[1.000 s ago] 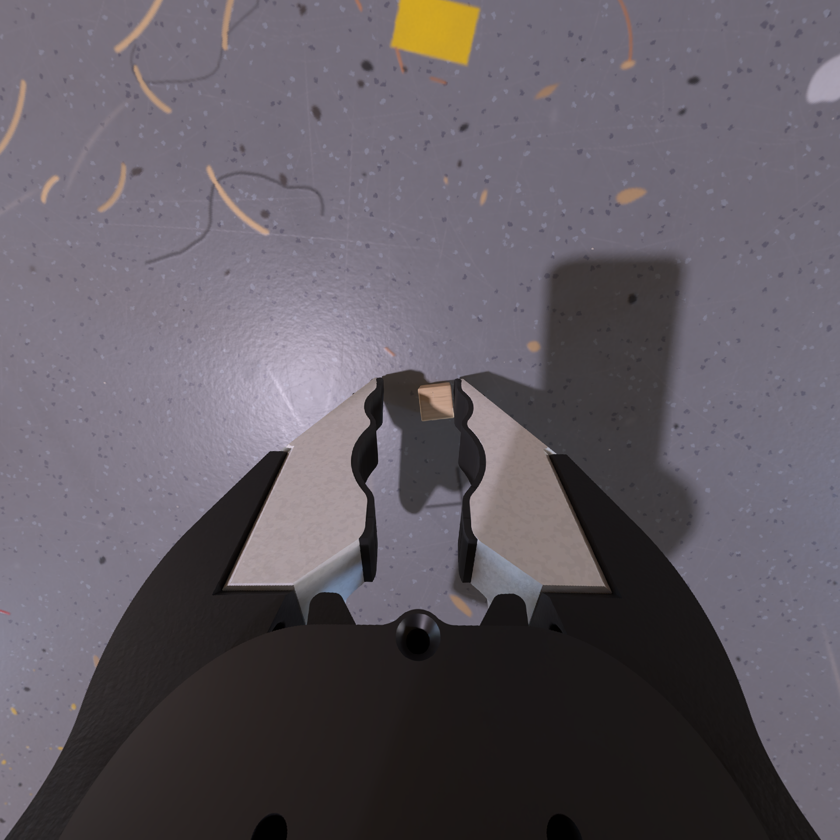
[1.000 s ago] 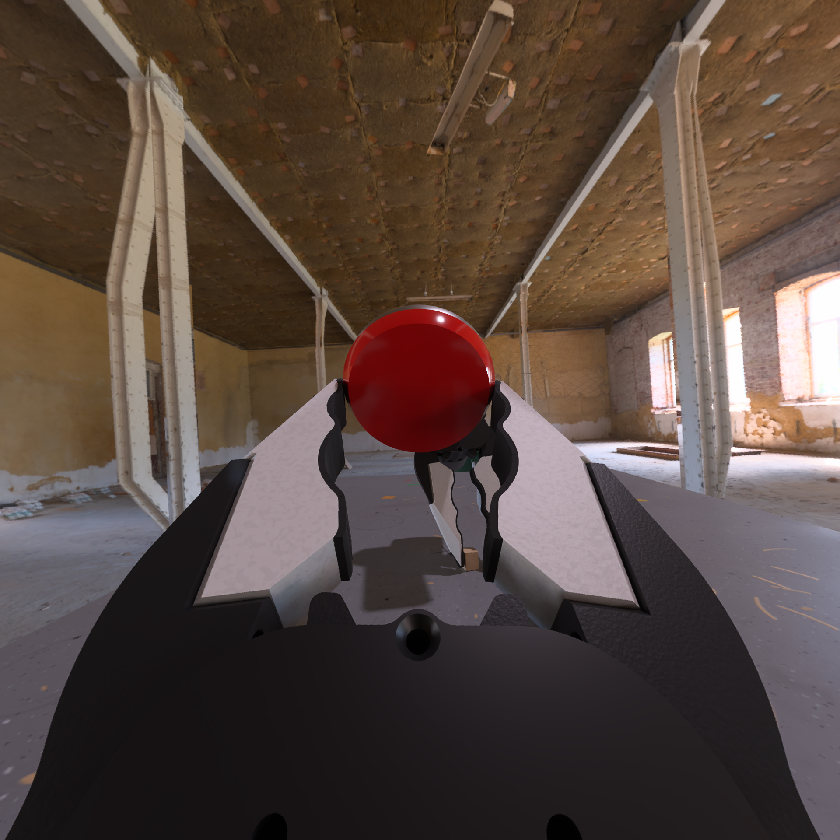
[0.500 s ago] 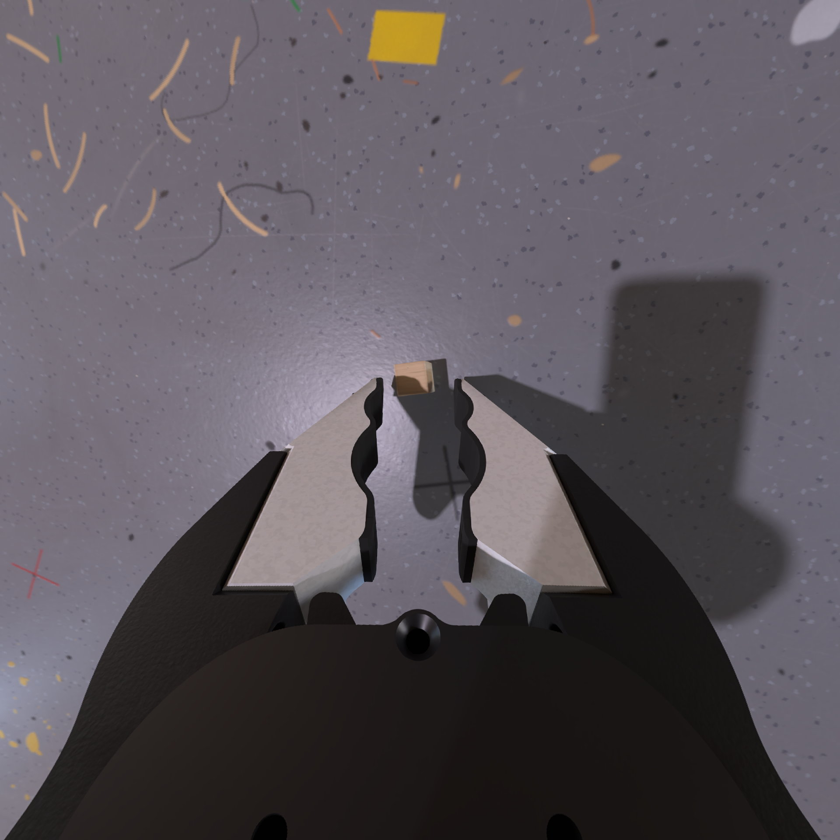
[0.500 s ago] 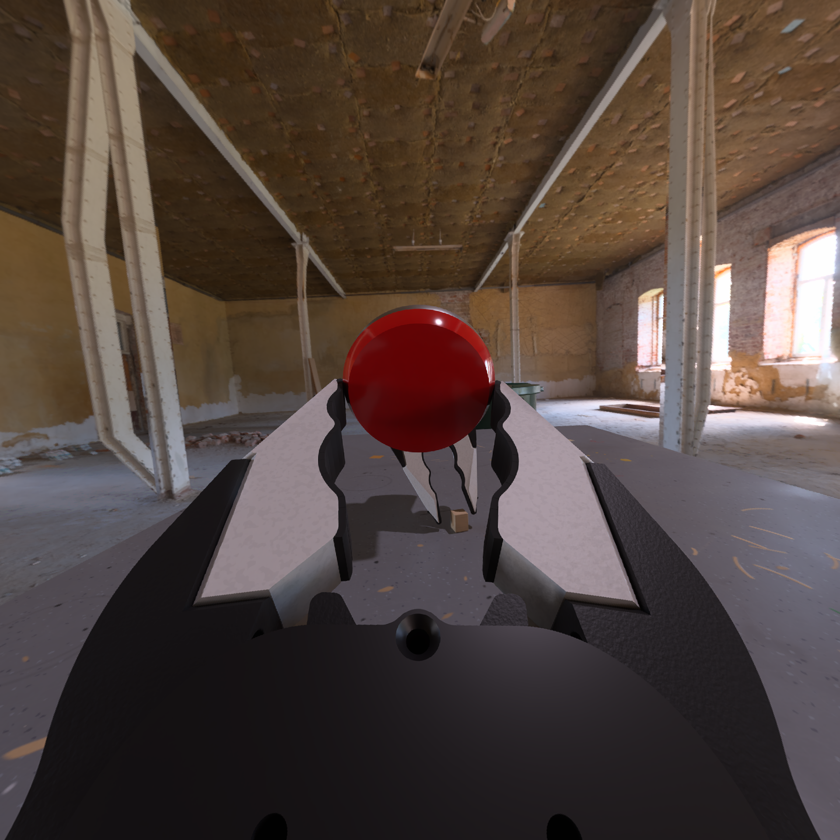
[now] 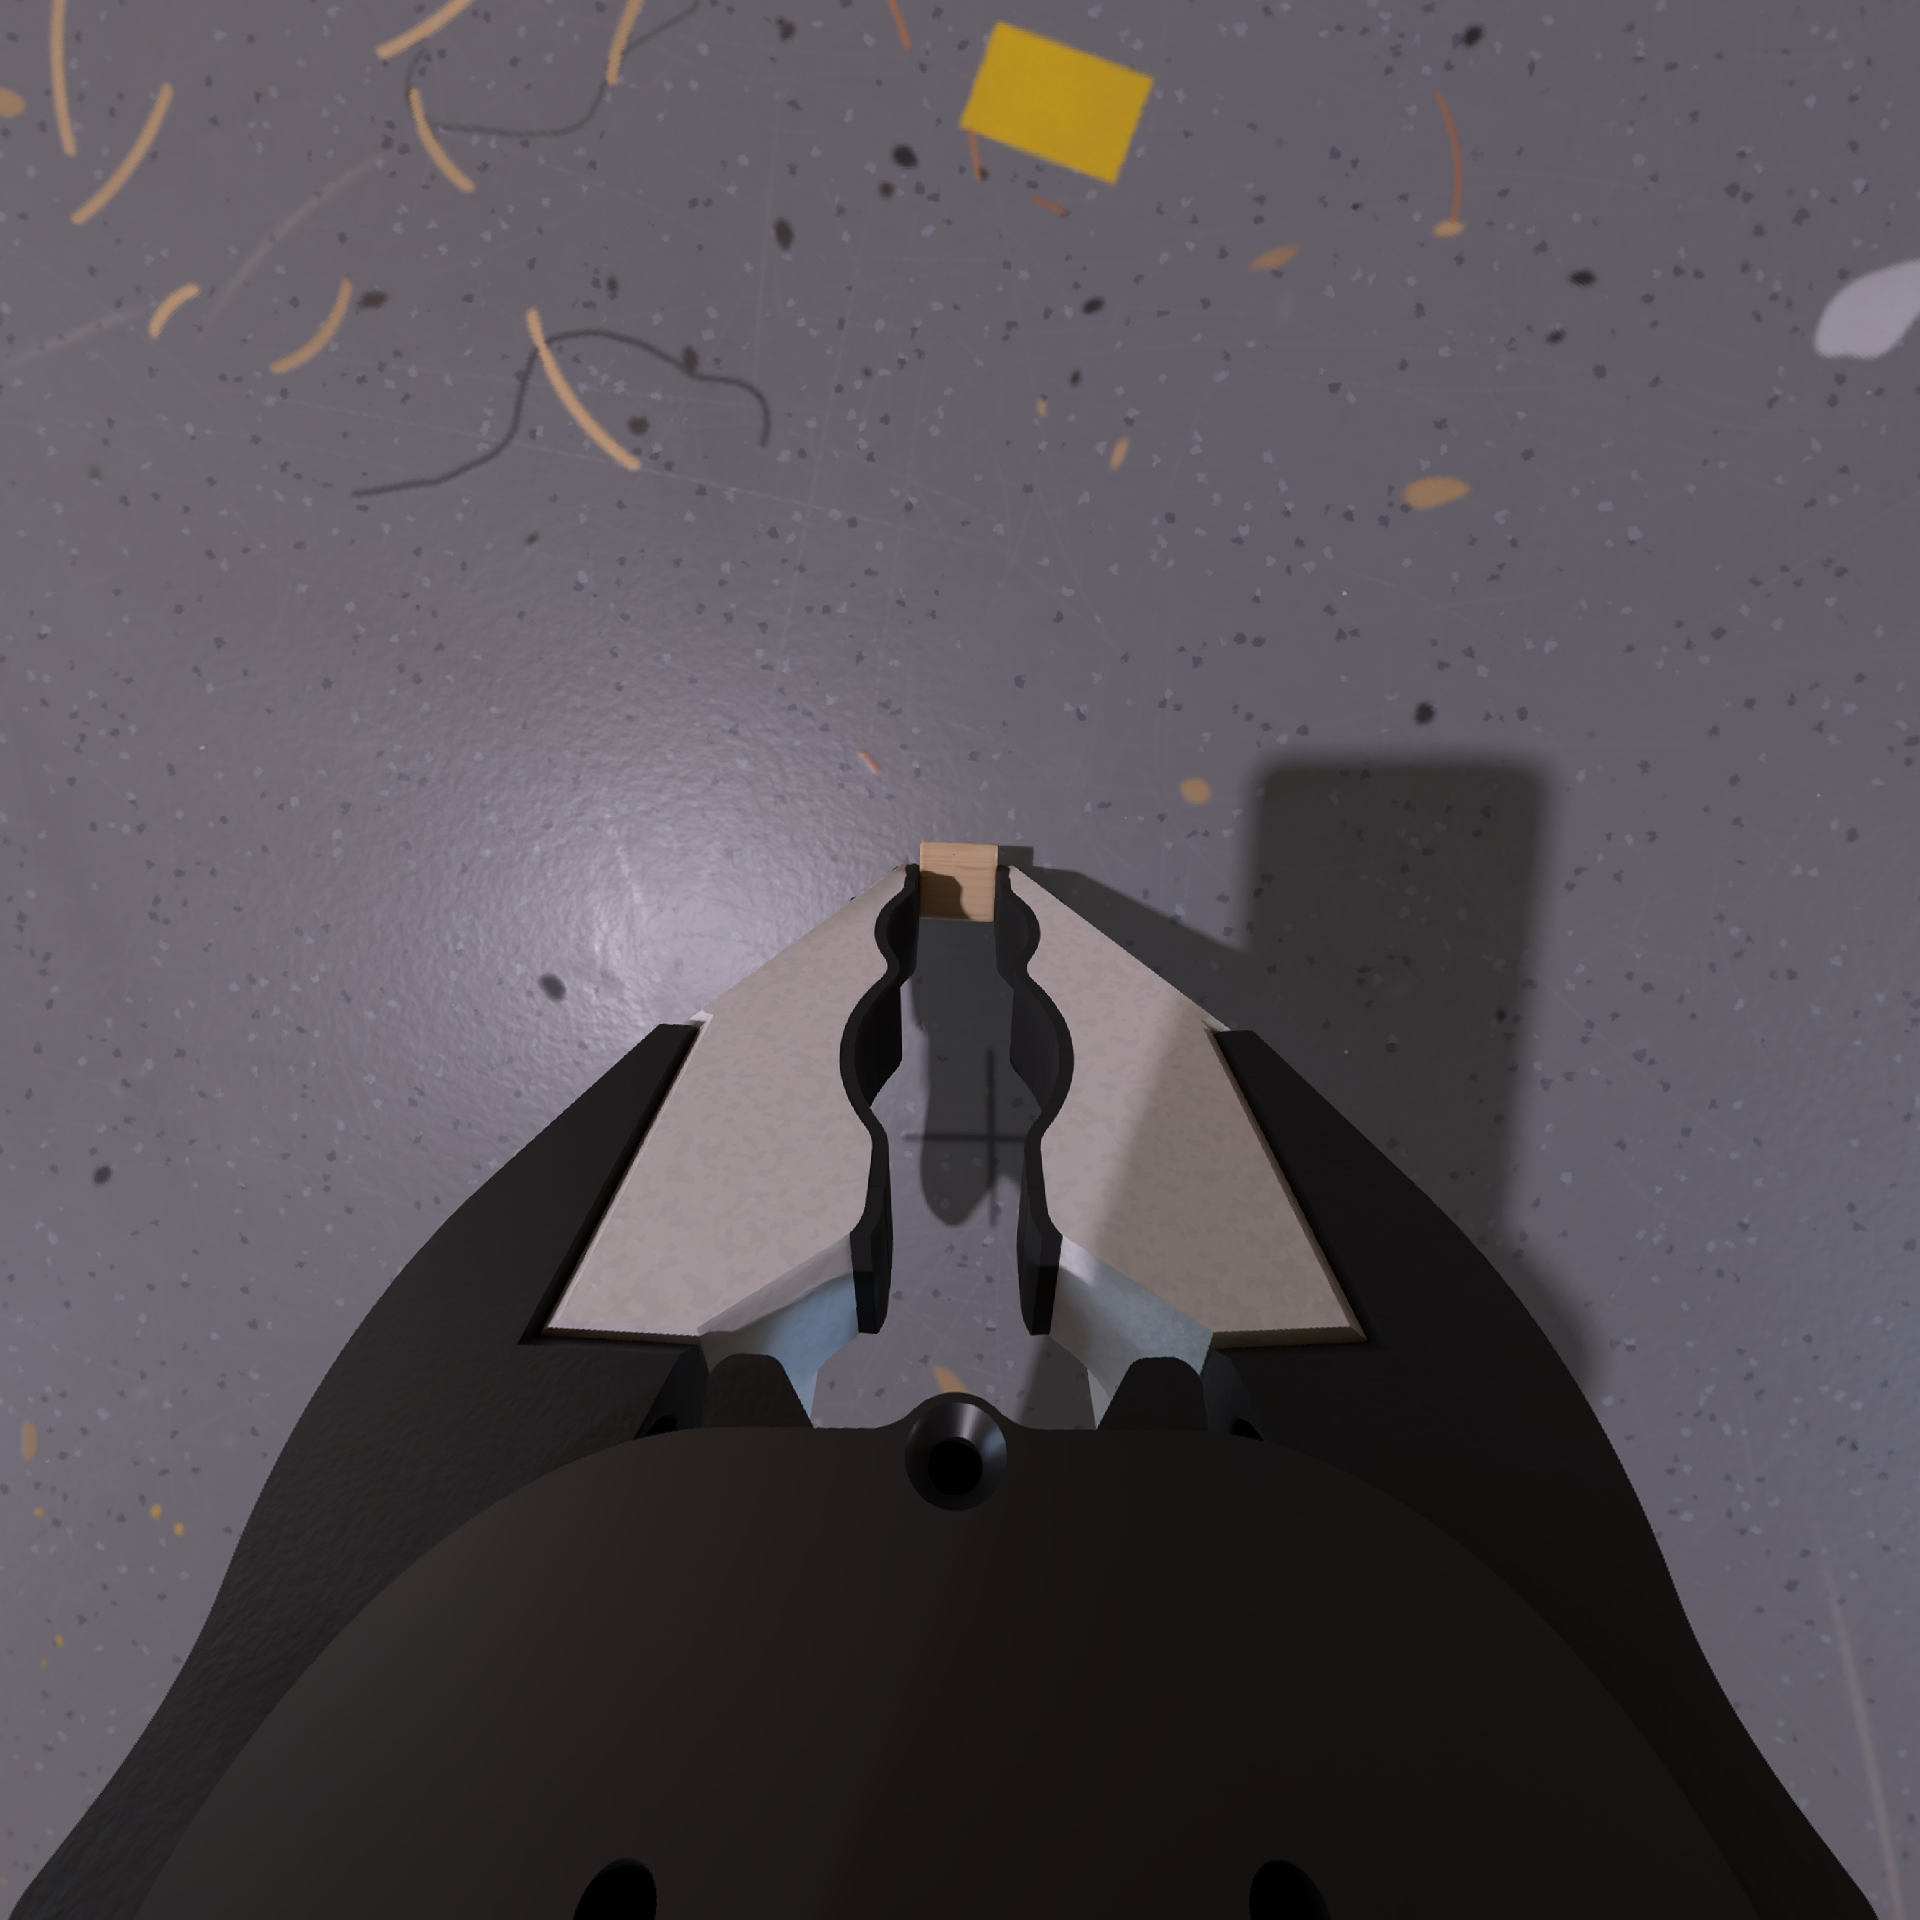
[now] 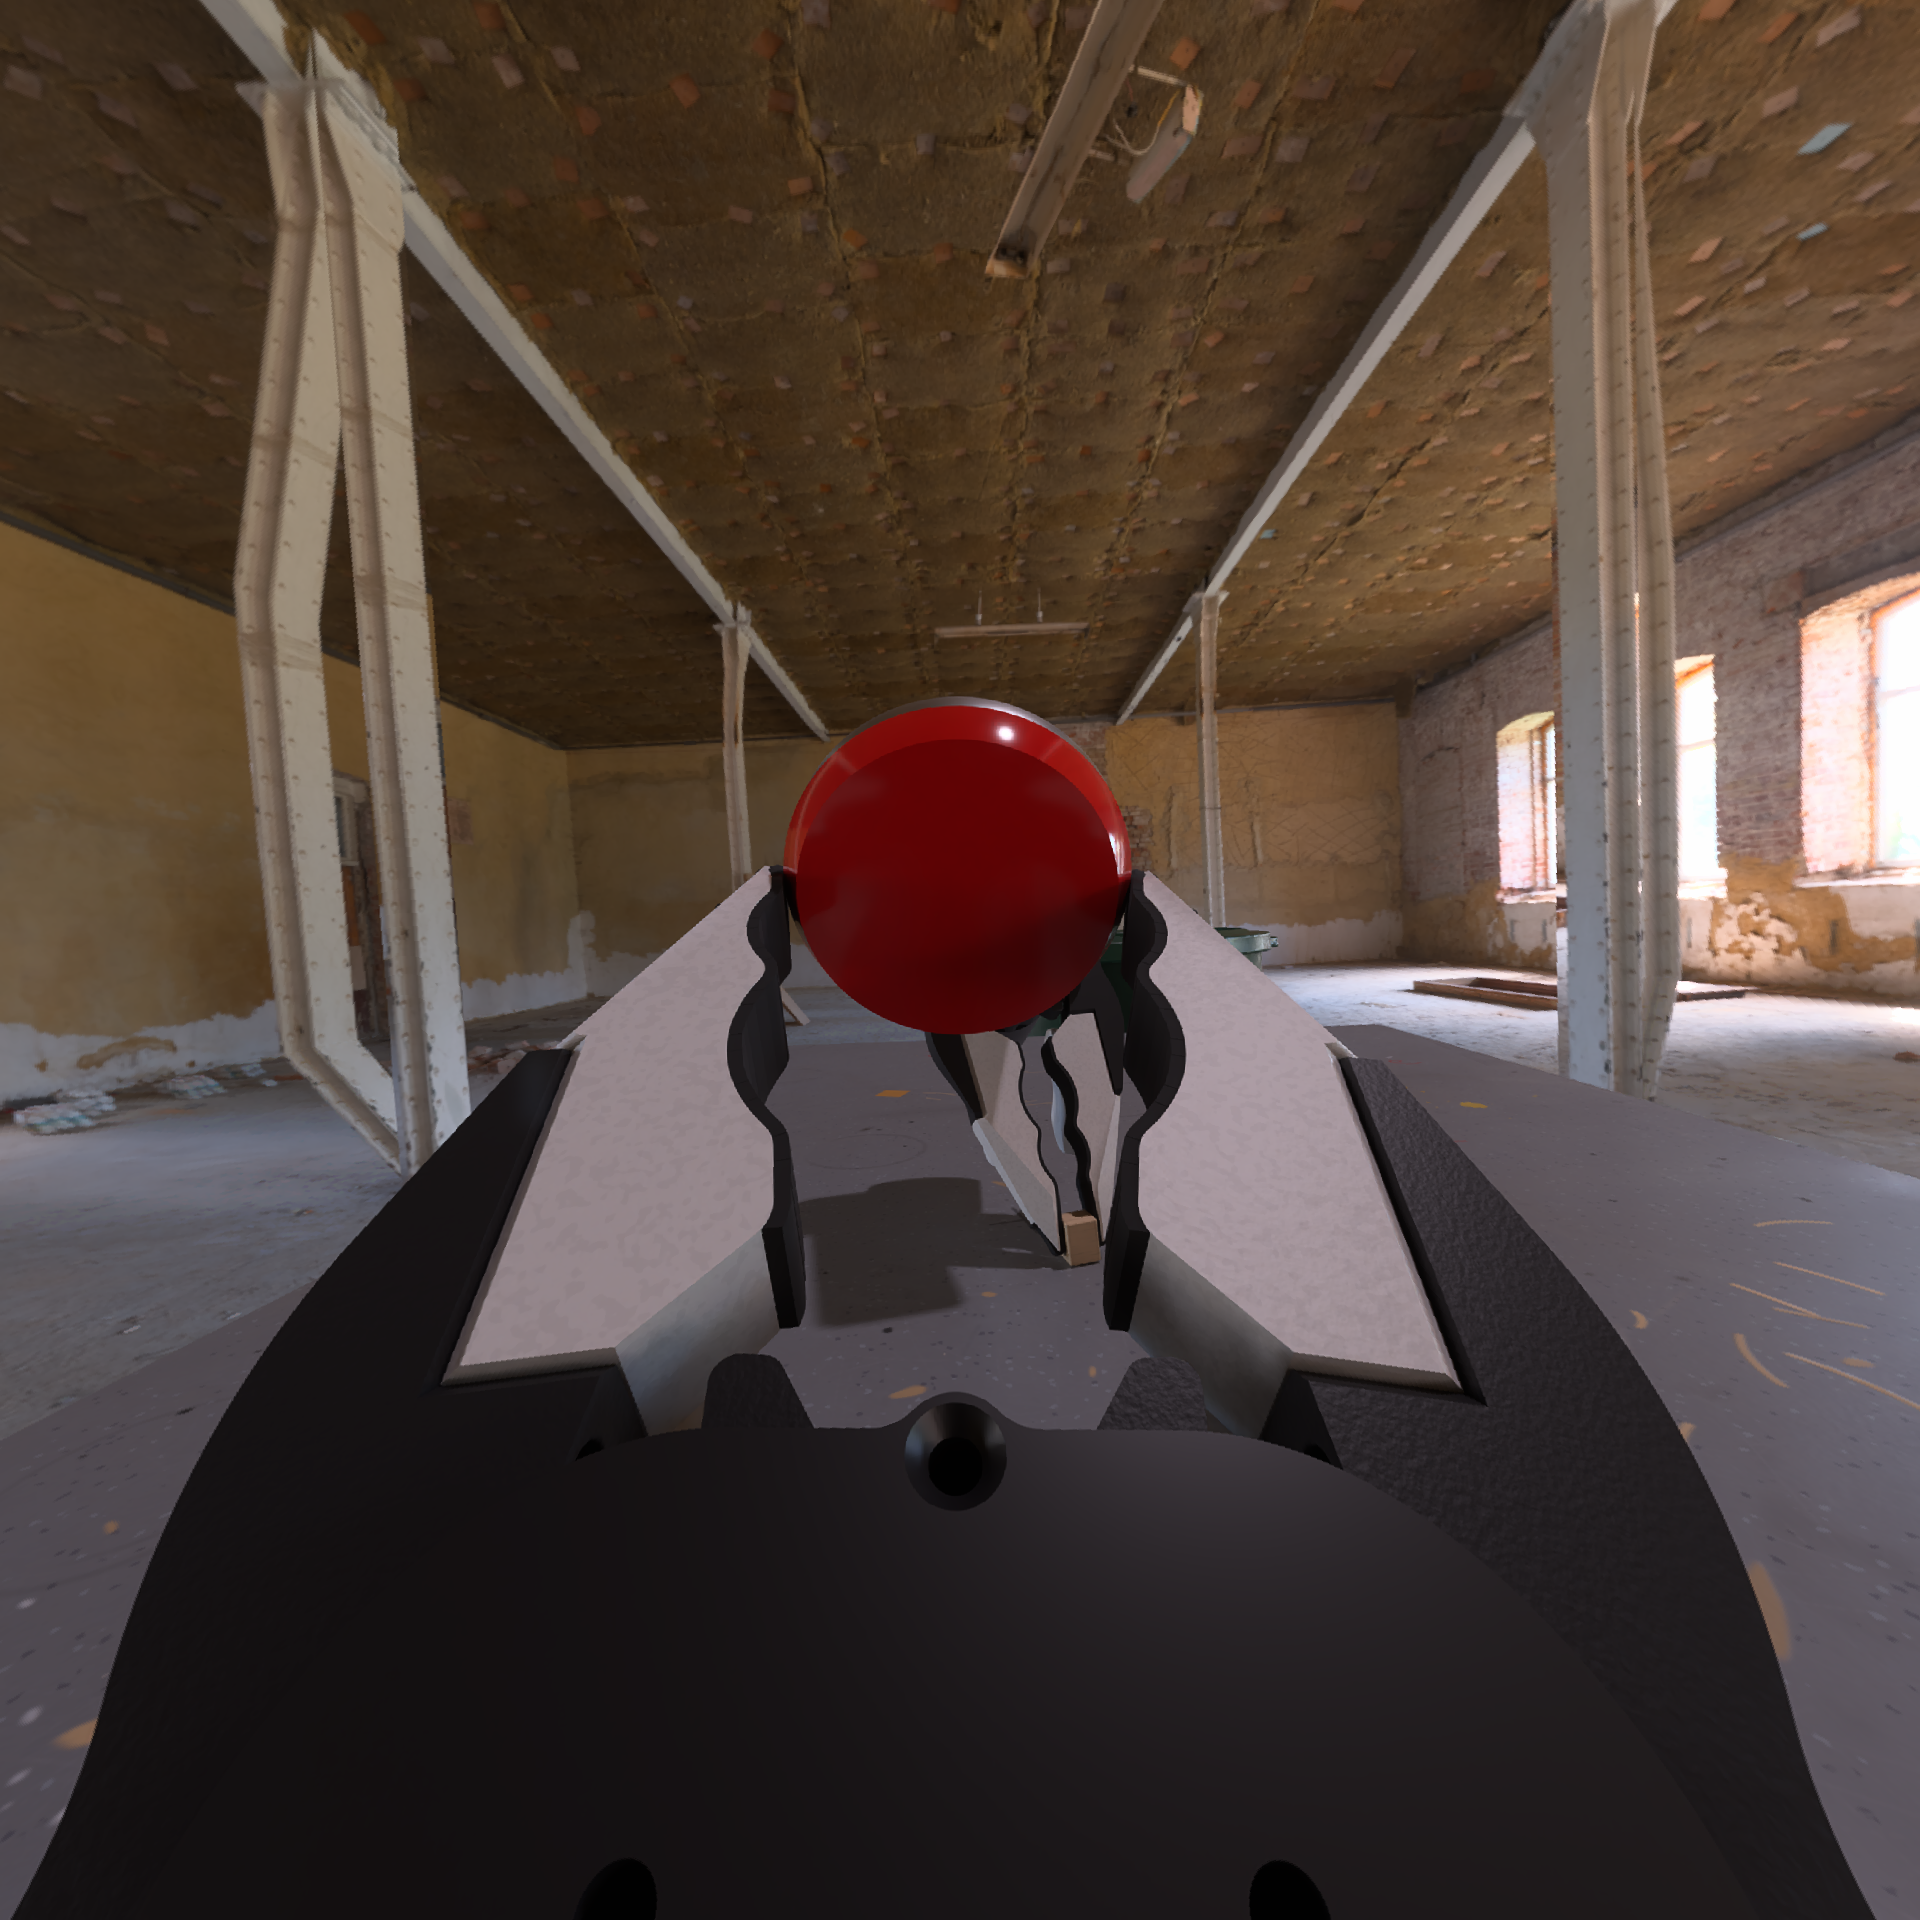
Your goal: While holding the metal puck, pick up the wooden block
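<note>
My left gripper [image 5: 958, 881] has narrowed since half a second ago: its jaws stood apart with the wooden block [image 5: 958, 879] lying just ahead of the tips, and now the tips are pressed onto the block's two sides, clamped on it. The block sits at the very end of the fingers, its far edge poking a little beyond them. From the right wrist view I see the same thing farther off: the left gripper [image 6: 1075, 1226] points steeply down, with the block [image 6: 1078, 1236] between its tips, low against the desk [image 6: 894, 1153]; I cannot tell whether it has left the surface.

My right gripper [image 6: 956, 894] has not changed its grip: it is closed on the metal puck [image 6: 956, 868], a glossy red disc held at the fingertips, face toward the camera, up in the air above the desk.

Around the block the grey speckled desk [image 5: 416, 727] is open on all sides. A yellow rectangle [image 5: 1055, 102] lies well away at the far end, and thin tan shavings [image 5: 577, 390] are scattered far left. The desk's far edge shows in the right wrist view, well beyond the left gripper.
</note>
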You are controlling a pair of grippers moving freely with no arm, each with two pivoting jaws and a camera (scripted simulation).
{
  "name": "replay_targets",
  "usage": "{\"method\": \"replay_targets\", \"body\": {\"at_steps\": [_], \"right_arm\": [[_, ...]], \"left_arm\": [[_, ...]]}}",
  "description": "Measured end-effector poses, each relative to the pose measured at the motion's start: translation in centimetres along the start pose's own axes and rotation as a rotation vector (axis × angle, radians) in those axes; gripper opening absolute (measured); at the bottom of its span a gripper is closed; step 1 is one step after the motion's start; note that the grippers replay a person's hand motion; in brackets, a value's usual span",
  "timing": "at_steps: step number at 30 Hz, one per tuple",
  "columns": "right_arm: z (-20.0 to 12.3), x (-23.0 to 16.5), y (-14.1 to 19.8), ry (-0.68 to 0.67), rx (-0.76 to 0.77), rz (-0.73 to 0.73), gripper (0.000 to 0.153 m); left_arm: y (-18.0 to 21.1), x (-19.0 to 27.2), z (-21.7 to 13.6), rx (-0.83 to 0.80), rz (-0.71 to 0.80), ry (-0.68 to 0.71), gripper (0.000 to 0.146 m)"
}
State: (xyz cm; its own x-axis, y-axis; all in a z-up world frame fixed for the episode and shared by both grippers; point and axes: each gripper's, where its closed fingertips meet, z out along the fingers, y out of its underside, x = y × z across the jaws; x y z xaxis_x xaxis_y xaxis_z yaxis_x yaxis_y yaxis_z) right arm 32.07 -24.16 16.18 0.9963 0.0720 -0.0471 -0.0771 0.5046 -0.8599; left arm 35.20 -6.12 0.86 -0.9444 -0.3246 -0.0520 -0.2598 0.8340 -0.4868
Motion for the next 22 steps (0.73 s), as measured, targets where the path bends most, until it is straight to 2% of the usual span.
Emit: {"method": "replay_targets", "body": {"at_steps": [8, 12, 15, 19, 22], "right_arm": [[0.1, 0.0, 0.4, 0.001, -0.023, 0.0, 0.065], [0.2, 0.0, 0.6, 0.003, -0.032, -0.001, 0.065], [0.1, 0.0, 0.5, 0.003, -0.028, -0.002, 0.065], [0.1, 0.0, 0.3, 0.003, -0.018, -0.003, 0.065], [0.0, -0.1, 0.2, 0.001, -0.011, -0.003, 0.065]], "left_arm": [[0.0, 0.1, -0.3, 0.024, -0.039, -0.021, 0.013], [-0.2, 0.9, -1.1, 0.053, -0.121, 0.048, 0.013], [-1.3, 2.9, -2.9, 0.126, -0.281, 0.252, 0.014], [-4.1, 5.6, -7.9, 0.287, -0.495, 0.703, 0.014], [-4.9, 6.9, -11.6, 0.331, -0.564, 1.038, 0.014]]}}
